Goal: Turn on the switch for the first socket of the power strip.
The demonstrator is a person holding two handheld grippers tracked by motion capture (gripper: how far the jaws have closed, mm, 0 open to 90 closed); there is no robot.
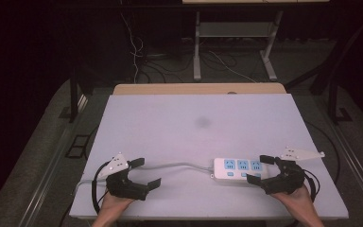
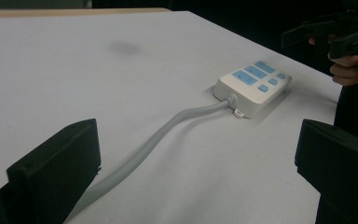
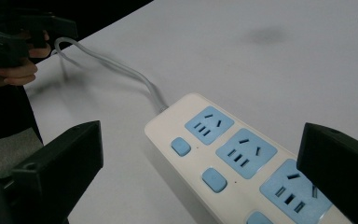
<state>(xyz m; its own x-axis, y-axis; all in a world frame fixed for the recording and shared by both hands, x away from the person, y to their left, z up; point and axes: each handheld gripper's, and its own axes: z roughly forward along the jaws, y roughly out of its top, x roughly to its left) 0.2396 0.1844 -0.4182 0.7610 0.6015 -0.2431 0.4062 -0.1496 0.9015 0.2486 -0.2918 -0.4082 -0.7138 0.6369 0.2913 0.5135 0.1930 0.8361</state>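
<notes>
A white power strip with blue sockets and blue switches lies flat on the white table top, near the front right. Its grey cable runs left across the table. My right gripper is open, its jaws straddling the strip's right end; the strip sits between the jaws of that gripper. My left gripper is open at the front left, holding nothing. The cable passes between the jaws of the left gripper toward the strip.
A dark smudge marks the middle of the table. A wooden edge runs along the far side. Beyond it stand a desk frame and loose floor cables. The table's front edge is just below both hands.
</notes>
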